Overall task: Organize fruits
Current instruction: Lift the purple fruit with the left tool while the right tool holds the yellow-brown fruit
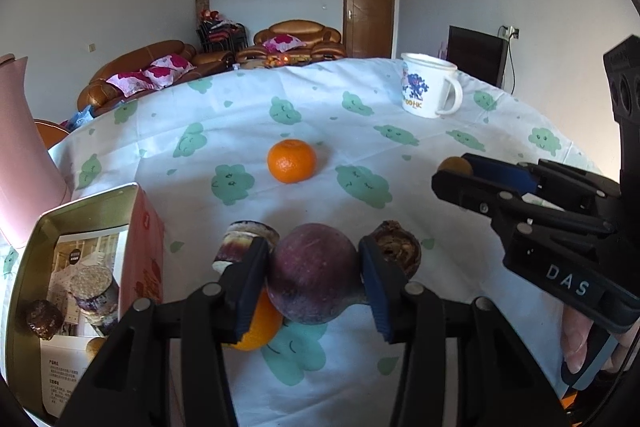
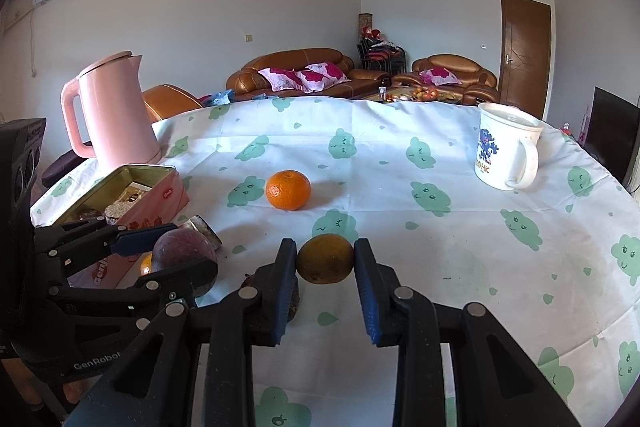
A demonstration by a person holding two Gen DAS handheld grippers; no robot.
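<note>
My left gripper (image 1: 314, 273) is shut on a dark purple fruit (image 1: 312, 273) and holds it above the tablecloth, right of an open pink tin (image 1: 132, 227). My right gripper (image 2: 325, 261) is shut on a brownish-yellow fruit (image 2: 325, 259); it also shows in the left wrist view (image 1: 456, 167). An orange (image 1: 292, 161) lies in the middle of the table, seen too in the right wrist view (image 2: 288, 190). A second orange (image 1: 256, 327) lies under my left fingers. Brown pieces (image 1: 396, 247) and a cut cylinder (image 1: 244, 247) lie beyond the purple fruit.
The tin holds a leaflet and several dark pieces (image 1: 94, 293). A pink kettle (image 2: 112, 115) stands behind the tin at the table's left. A white mug (image 2: 506, 147) stands at the far right. The tablecloth (image 2: 440, 247) covers a round table.
</note>
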